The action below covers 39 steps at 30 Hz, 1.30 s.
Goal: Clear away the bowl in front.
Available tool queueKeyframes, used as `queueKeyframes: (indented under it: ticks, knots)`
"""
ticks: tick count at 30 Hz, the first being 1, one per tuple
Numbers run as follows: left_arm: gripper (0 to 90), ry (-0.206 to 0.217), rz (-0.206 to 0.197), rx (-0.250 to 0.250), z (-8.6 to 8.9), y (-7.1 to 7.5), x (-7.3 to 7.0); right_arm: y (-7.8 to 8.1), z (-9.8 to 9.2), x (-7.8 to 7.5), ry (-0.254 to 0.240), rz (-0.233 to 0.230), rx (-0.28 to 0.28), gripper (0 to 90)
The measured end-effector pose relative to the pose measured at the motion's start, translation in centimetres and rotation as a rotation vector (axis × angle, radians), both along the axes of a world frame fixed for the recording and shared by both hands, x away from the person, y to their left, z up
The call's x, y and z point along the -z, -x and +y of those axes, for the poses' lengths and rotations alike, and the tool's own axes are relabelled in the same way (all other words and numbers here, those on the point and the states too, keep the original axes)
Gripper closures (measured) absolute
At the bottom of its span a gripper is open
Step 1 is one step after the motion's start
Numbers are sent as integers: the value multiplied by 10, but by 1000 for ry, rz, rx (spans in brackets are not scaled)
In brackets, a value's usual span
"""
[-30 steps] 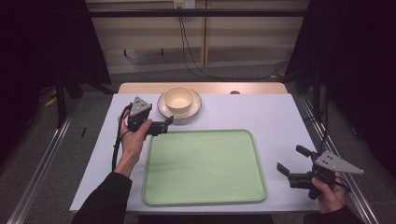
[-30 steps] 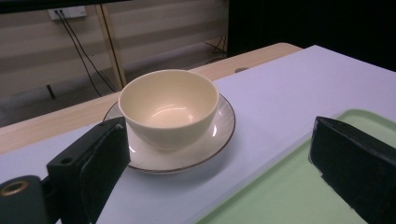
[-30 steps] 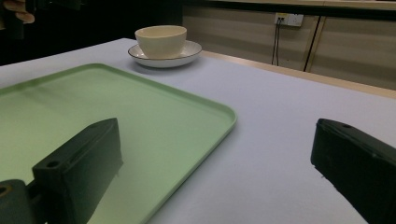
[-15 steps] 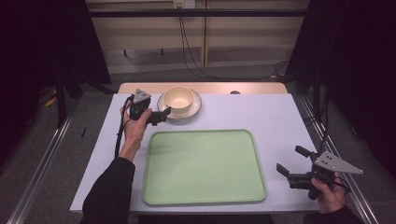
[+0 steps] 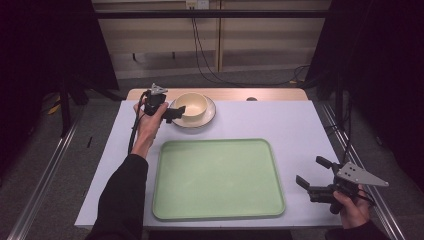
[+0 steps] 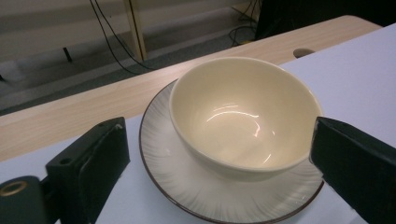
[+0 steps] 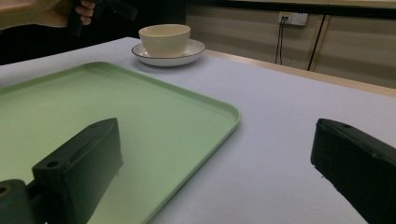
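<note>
The left claw [image 5: 176,113] is held wide open, its jaws set either side of the cream bowl [image 5: 191,105] without touching it. The bowl is seated on a dark-rimmed saucer [image 5: 208,117] at the worktop's [image 5: 295,125] far edge. The right claw [image 5: 312,176] is held open beside the green tray [image 5: 217,177].

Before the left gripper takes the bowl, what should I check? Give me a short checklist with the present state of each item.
1. Left gripper jaws open wider than the bowl: ok.
2. Bowl between the jaws: ok in the left gripper view.
3. Jaws touching the bowl: cannot tell.
4. Bowl upright and empty on its saucer: ok.
5. Green tray bare, with room to set things down: ok.
6. Right gripper open and away from the bowl: ok.
</note>
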<state>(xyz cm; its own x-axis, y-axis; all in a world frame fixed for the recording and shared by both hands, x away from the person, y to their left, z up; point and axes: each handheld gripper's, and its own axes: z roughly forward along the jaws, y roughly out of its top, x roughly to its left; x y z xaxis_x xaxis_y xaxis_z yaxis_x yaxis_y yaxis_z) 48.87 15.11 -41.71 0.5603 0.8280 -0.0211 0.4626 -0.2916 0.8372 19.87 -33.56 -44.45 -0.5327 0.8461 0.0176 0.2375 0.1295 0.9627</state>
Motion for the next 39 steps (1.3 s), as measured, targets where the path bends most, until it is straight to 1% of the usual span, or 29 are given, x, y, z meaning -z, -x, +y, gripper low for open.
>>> queueKeyframes:
  ticks: [1, 3, 5, 7, 8, 9, 11, 13, 16, 17, 19, 20, 21, 22, 23, 24, 25, 26, 27, 28, 29, 30, 31, 33, 34, 35, 36, 38, 39]
  knots:
    - [61, -3, 8, -3, -2, -3, 2, 0, 0, 0, 5, -4, 3, 16]
    - [87, -16, 4, -9, -7, -10, 6, 0, 0, 0, 0, 0, 0, 16]
    - [80, -9, 8, -17, -8, -11, 8, 0, 0, 0, 3, 0, 1, 16]
    - [80, -17, 28, -21, -11, -17, 12, 0, 0, 0, 5, -1, 1, 16]
    - [80, -25, 31, -36, -12, -18, 13, 0, 0, 0, 5, -1, 1, 16]
    - [104, -37, 14, -48, -13, -21, 15, 0, 0, 0, 5, 1, 0, 16]
    - [114, -49, 12, -53, -13, -22, 15, 0, 0, 1, 3, 5, -1, 15]
    - [116, -18, 23, -62, -13, -25, 16, 0, 0, 1, 2, 4, -3, 16]
    - [127, -33, 41, -58, -16, -28, 20, 0, 0, 1, 1, 2, -2, 16]
    - [140, -28, 49, -67, -18, -29, 22, 0, -1, 0, 5, 0, -2, 15]
    - [150, -51, 65, -65, -19, -32, 25, 0, -1, 0, 4, 1, -2, 15]
    - [155, -36, 69, -74, -21, -34, 27, 0, 0, 0, 5, 1, -2, 16]
    - [156, -48, 71, -63, -20, -35, 27, 0, 0, 0, 4, 1, -3, 15]
    - [162, -28, 69, -55, -20, -36, 29, 0, 0, 1, 3, 3, -3, 16]
    - [199, -47, 74, -55, -23, -38, 31, 0, 0, 1, 2, 1, -5, 16]
    - [217, -47, 74, -55, -23, -38, 31, 0, 0, 1, 2, 1, -5, 16]
    - [225, -45, 88, -73, -26, -40, 34, 0, 0, 1, 4, 3, -5, 16]
    - [240, -45, 88, -73, -26, -40, 34, 0, 0, 1, 4, 3, -5, 16]
    - [255, -66, 105, -61, -25, -41, 35, 0, 1, 1, 5, 1, 1, 16]
    - [255, -57, 124, -63, -25, -43, 35, 0, 1, 1, 5, 1, 1, 16]
    - [273, -62, 147, -65, -24, -44, 35, 0, 1, 1, 3, 1, 1, 16]
    - [281, -54, 164, -71, -23, -46, 35, 0, 0, 1, 2, 1, -2, 16]
    - [286, -31, 178, -70, -23, -47, 35, 0, 0, 1, 3, 0, 1, 16]
    - [307, -41, 178, -70, -23, -48, 37, -1, 0, 1, 4, -2, -1, 16]
    - [307, -62, 188, -62, -23, -49, 37, -1, 0, 1, 4, -2, -1, 16]
    - [323, -63, 199, -59, -25, -49, 39, 0, 0, 1, 3, 0, 0, 16]
    - [347, -81, 222, -56, -26, -49, 40, 0, 0, 1, 3, -1, -6, 16]
    - [396, -82, 226, -52, -26, -49, 40, 0, 0, 1, 4, 1, -3, 16]
    - [411, -86, 243, -67, -26, -50, 39, 0, 0, 1, 3, 1, -3, 16]
